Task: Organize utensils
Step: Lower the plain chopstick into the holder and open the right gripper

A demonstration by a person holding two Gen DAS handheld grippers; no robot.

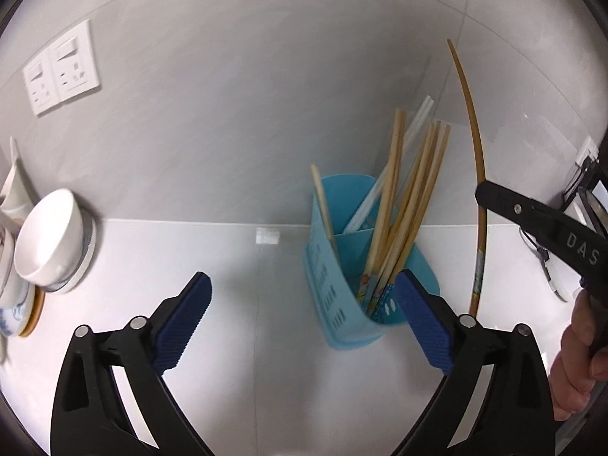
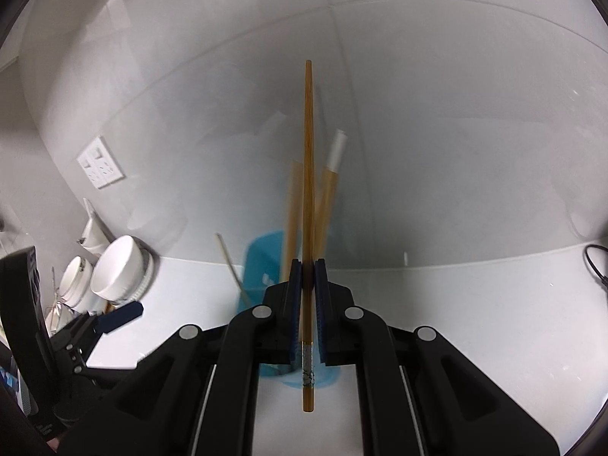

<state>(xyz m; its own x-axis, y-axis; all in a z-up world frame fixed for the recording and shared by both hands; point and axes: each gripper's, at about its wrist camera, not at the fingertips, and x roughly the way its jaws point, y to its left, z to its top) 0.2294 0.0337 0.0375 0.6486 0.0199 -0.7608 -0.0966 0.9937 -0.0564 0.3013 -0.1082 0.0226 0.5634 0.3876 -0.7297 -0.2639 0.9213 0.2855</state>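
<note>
A light blue slotted utensil holder [image 1: 326, 288] stands on the white counter against the wall, with several wooden chopsticks [image 1: 399, 209] and a white one leaning in it. My left gripper [image 1: 303, 279] hovers just in front of the holder, its jaws wide open and nothing between them. My right gripper [image 2: 307, 266] is shut on a single brown chopstick [image 2: 308, 174] that points up and away, with the blurred holder [image 2: 262, 258] behind it. In the left wrist view that chopstick [image 1: 471, 121] rises to the right of the holder.
White bowls [image 1: 49, 239] and plates are stacked on edge at the left by the wall. A double wall socket [image 1: 60, 68] sits above them. A person's hand [image 1: 577, 361] is at the right edge. A black cable [image 2: 596, 262] lies at the far right of the counter.
</note>
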